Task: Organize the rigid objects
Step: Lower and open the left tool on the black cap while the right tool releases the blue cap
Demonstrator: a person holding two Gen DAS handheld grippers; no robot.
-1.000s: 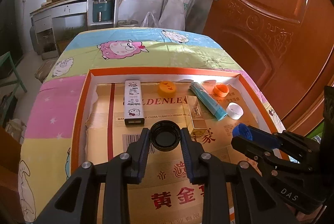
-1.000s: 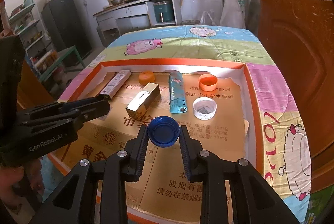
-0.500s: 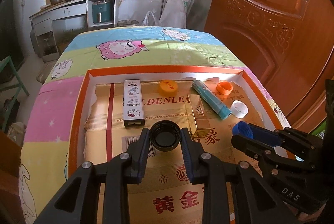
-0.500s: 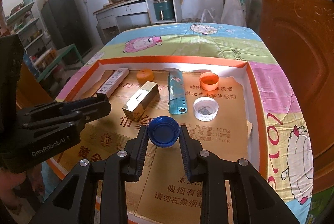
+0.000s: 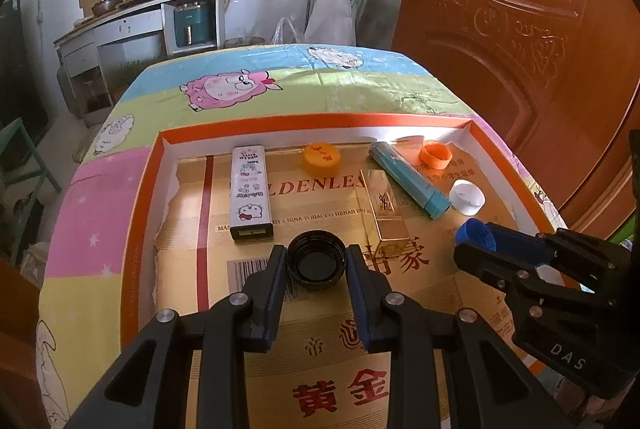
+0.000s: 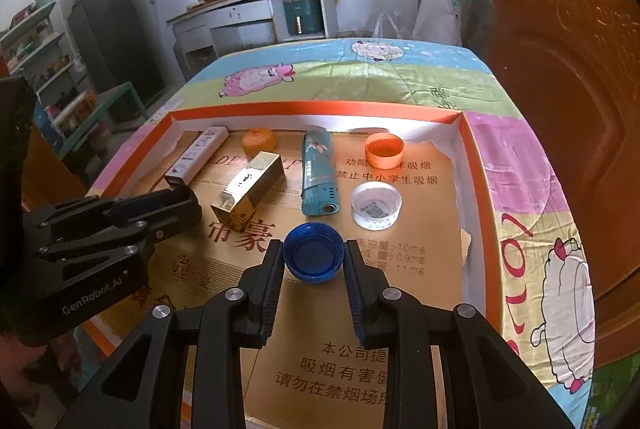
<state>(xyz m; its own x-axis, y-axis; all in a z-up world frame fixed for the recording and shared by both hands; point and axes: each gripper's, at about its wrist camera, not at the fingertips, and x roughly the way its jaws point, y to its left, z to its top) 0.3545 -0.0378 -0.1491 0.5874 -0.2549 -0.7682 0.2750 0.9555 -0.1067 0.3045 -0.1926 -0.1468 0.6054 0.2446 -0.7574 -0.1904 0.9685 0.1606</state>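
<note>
My left gripper [image 5: 317, 265] is shut on a black bottle cap [image 5: 317, 266], held above the cardboard floor of an orange-rimmed box [image 5: 140, 197]. My right gripper [image 6: 314, 259] is shut on a blue bottle cap [image 6: 314, 258], also seen from the left wrist [image 5: 476, 234]. In the box lie a white cartoon-print case [image 5: 250, 191], a yellow cap [image 5: 321, 159], a gold box [image 5: 386, 211], a teal lighter [image 5: 408, 179], an orange cap [image 5: 436, 156] and a clear cap [image 5: 467, 197].
The box rests on a table with a cartoon sheep cloth [image 5: 228, 89]. A brown wooden door [image 5: 520, 29] stands close on the right. A kitchen counter [image 5: 140, 13] is behind the table. The left gripper body shows at left in the right wrist view [image 6: 100, 229].
Both grippers have drawn back and up slightly from the box, each still holding its cap. The items in the box have not moved.
</note>
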